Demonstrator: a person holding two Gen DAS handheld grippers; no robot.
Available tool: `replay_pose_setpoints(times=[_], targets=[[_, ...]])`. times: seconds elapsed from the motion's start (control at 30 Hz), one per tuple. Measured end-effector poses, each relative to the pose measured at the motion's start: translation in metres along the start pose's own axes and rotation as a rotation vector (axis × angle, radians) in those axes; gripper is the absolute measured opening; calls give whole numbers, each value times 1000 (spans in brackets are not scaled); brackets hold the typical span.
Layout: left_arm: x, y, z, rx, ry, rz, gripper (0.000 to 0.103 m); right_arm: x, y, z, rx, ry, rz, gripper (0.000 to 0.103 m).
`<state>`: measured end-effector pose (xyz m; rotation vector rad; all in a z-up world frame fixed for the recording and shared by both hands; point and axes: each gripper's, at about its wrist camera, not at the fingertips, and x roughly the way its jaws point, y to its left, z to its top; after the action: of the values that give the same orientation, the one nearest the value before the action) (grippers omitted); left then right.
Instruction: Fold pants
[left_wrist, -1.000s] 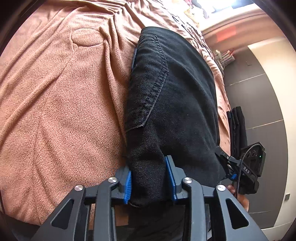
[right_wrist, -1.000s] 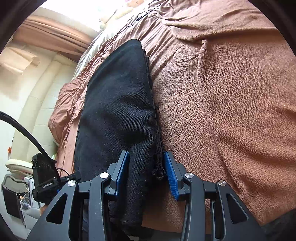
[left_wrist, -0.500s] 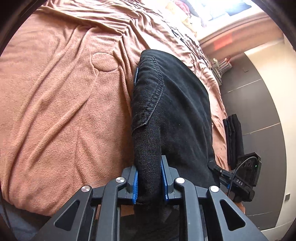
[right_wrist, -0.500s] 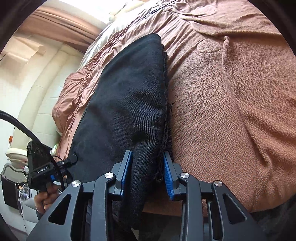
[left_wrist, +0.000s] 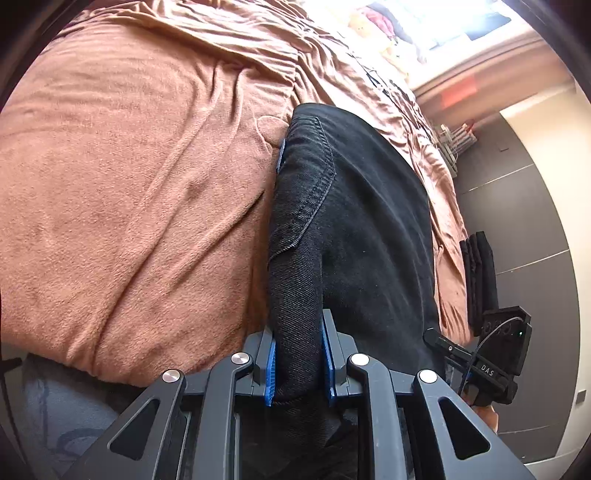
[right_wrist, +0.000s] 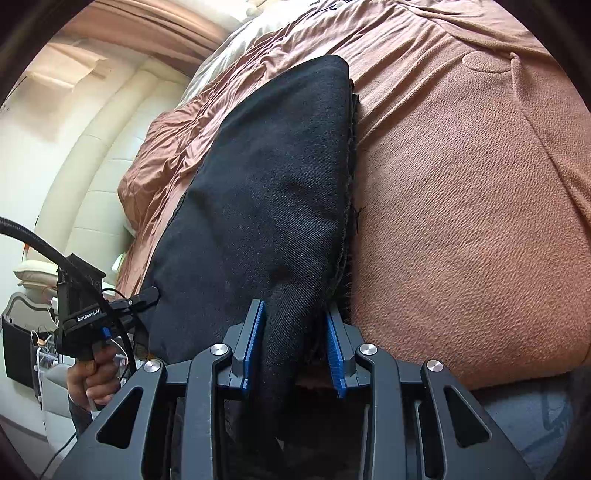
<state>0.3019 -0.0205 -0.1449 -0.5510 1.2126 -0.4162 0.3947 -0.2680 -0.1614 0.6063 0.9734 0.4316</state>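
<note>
— Where are the pants?

— The black pants (left_wrist: 354, 229) lie folded lengthwise on the brown blanket (left_wrist: 140, 206), stretching away ahead of both tongs. The left gripper (left_wrist: 298, 363) pinches the stitched pocket end between its blue pads; the right gripper (right_wrist: 293, 349) has a gathered fold of the frayed hem end (right_wrist: 280, 206) between its pads, the left pad pressed to the cloth, the right pad with a slight gap.

— What surrounds them?

— Rumpled blanket (right_wrist: 461, 206) on the outer side of each gripper. Past the right gripper's left side, a cream padded headboard (right_wrist: 92, 158) and the person's left hand (right_wrist: 92, 380) on the other handle. To the left gripper's right, dark floor (left_wrist: 524, 229) and a black folded stack (left_wrist: 480, 273) at the bed's edge.

— Anything in the way?

— Only the pants themselves, hiding the blanket beneath. A rack (left_wrist: 456, 140) stands farther off; its contents are too small to tell.
</note>
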Motion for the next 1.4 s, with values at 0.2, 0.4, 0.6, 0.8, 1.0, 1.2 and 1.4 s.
replay_pose_setpoints(times=[0.2, 0.4, 0.6, 0.8, 1.0, 1.2, 1.4], targets=[[-2, 14, -7, -7, 18, 2, 22, 6, 2, 0, -17, 2, -5, 29], [0, 11, -5, 26, 35, 80, 35, 6, 6, 6, -24, 8, -16, 32], [-1, 14, 6, 20, 15, 87, 42, -1, 3, 9, -37, -25, -13, 38], [4, 16, 19, 16, 14, 65, 44, -7, -18, 15, 48, -75, 51, 46], [13, 15, 34, 20, 11, 72, 54, -2, -37, 22, 116, -102, 106, 58], [22, 13, 49, 22, 13, 73, 54, 15, -53, 27, 179, -87, 156, 59], [29, 9, 63, 24, 13, 91, 54, 22, -59, 35, 174, -67, 172, 59]])
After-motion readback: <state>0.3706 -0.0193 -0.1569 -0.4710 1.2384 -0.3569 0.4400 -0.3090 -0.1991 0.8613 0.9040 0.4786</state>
